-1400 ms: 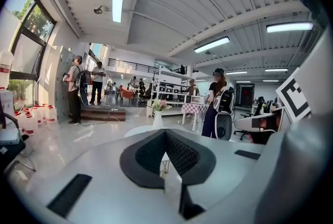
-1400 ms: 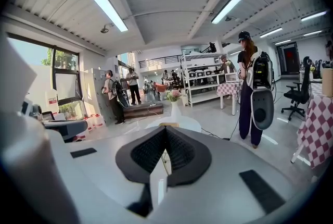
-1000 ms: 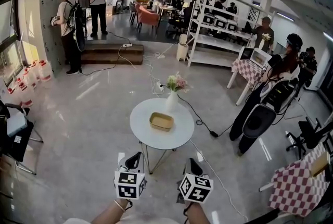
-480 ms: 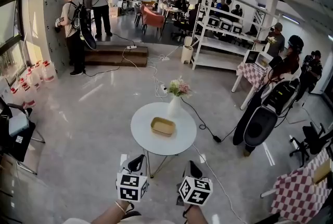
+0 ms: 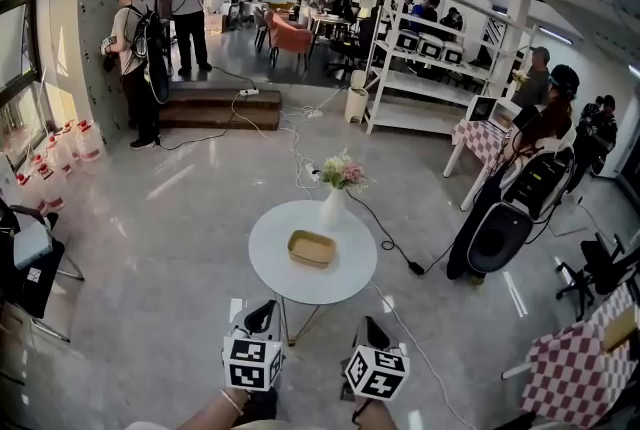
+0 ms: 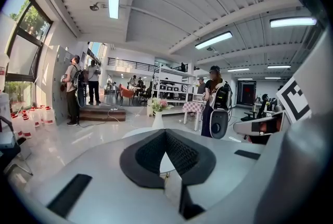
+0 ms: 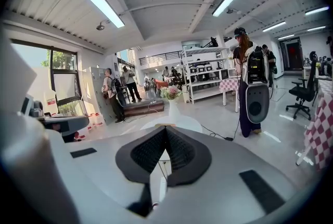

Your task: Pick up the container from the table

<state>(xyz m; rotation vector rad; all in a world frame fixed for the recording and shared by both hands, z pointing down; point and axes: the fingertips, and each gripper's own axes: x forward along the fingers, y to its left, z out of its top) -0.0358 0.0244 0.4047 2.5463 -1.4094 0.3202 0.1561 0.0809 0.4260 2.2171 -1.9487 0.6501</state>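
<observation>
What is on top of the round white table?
On the table are a shallow tan container near the middle and a white vase with flowers at the far edge. The surface beneath them is covered, and the container's inside is too small to judge.

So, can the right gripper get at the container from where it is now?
Probably not yet: the right gripper hangs short of the table, fingers shut. The way looks free, though; the container lies near the middle, with the vase behind it.

Left tongs, right tongs: both closed, empty, side by side.
</observation>
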